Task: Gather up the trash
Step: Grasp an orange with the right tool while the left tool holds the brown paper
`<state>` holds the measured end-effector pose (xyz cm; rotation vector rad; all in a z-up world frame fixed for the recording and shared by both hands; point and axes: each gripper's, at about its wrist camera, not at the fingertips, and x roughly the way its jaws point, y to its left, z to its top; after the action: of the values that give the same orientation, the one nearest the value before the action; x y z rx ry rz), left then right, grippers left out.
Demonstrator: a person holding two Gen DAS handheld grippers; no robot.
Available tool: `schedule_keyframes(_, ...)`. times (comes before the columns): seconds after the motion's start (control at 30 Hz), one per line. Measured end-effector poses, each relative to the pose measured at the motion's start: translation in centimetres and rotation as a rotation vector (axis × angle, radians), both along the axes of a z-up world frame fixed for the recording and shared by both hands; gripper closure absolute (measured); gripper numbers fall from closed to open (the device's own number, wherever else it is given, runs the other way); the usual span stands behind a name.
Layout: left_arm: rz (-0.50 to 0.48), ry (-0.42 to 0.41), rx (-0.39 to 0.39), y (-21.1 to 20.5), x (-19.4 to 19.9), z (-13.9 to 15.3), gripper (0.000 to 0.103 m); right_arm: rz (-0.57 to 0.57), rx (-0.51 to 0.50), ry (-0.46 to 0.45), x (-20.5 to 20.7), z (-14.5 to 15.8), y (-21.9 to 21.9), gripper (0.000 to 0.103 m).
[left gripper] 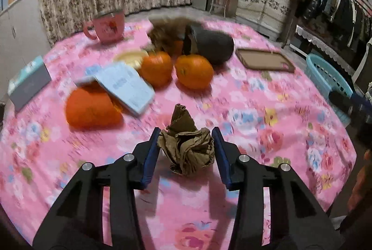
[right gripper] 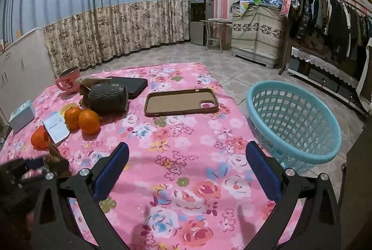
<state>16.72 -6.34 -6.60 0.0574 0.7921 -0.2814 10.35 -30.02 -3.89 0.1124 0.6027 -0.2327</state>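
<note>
A crumpled brown paper wad [left gripper: 186, 147] rests on the pink floral tablecloth [left gripper: 255, 124], and my left gripper [left gripper: 186, 131] is shut on it, a blue pad touching each side. From the right wrist view the same wad [right gripper: 55, 159] and the left gripper [right gripper: 34, 164] show at the far left edge. My right gripper [right gripper: 186, 157] hovers open over bare cloth near the table's right side, with nothing between its pads. A teal plastic basket [right gripper: 295, 124] stands on the floor just beyond the table's right edge.
Behind the wad lie three oranges [left gripper: 193, 71], a blue-white paper slip [left gripper: 125, 87], a dark ribbed cylinder [right gripper: 108, 99] on its side, a brown phone case [right gripper: 181, 102], a pink mug [right gripper: 68, 81] and a small box [right gripper: 22, 115]. A clothes rack lines the right wall.
</note>
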Motion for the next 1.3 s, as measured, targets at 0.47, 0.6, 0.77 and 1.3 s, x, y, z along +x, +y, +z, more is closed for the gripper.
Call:
schedule_keyframes(0.47,0.21,-0.149,-0.068,9.4,4.0,6.6,0.06,0.171,-0.063,-0.027,4.2,0.8,6.1,0.005)
schedule_keyframes(0.6,0.241,-0.147,-0.028,10.8,4.3,6.2,0.06,0.228,-0.054,0.024,7.4,-0.4,8.6,0.005)
schedule_keyframes(0.77,0.276,-0.134,-0.049,12.8,5.8,5.7,0.06,0.257,-0.064,0.098,10.7,-2.4,10.8,0.005)
schedule_keyframes(1.3,0.298,-0.093,-0.047,14.2,7.9,4.4,0.06,0.341,0.052,0.279,15.5,-5.5,12.4,0.044)
